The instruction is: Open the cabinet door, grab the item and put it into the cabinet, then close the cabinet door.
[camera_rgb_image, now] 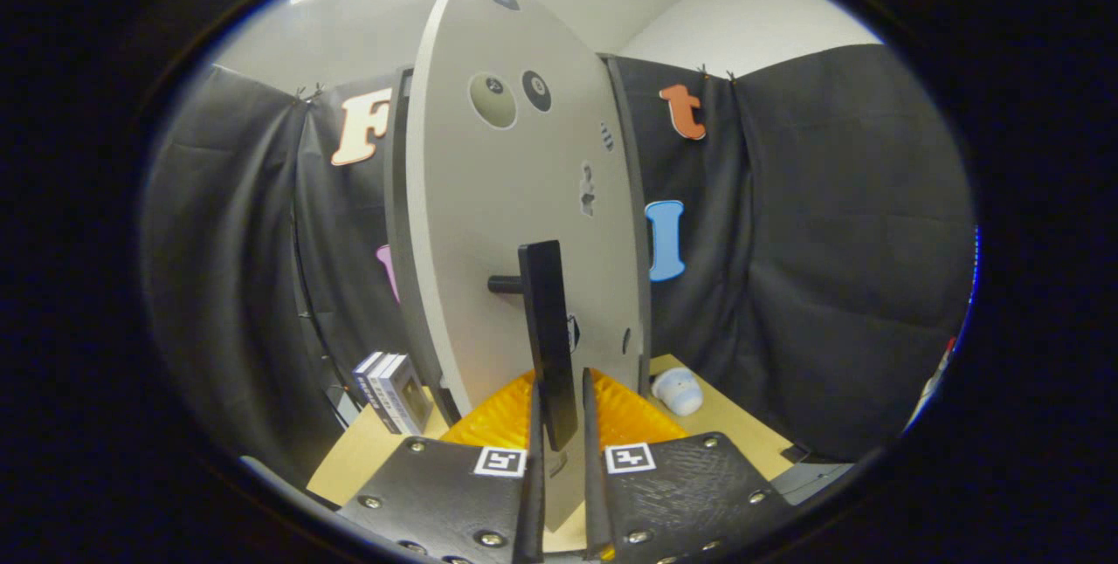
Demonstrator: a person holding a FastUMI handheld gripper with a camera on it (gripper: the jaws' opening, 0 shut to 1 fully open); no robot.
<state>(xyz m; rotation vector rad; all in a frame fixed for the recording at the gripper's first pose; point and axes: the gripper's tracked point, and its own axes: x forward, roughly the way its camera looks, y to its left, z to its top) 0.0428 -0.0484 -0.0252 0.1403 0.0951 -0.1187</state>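
A pale grey cabinet door [507, 197] stands upright just ahead of me, and its left edge sits a little off the dark cabinet frame [397, 197]. A black vertical bar handle [548, 328] juts from the door on a short post. My gripper [560, 381] holds the lower end of that handle, with both fingers [533, 450] pressed on its sides. A small white rounded item [678, 390] lies on the tan table [742, 424], to the right of the door and beyond the fingers.
An orange mat [498, 416] lies on the table under the door. A few boxed items [391, 389] stand upright left of the cabinet. Black cloth walls close in the booth behind and on both sides.
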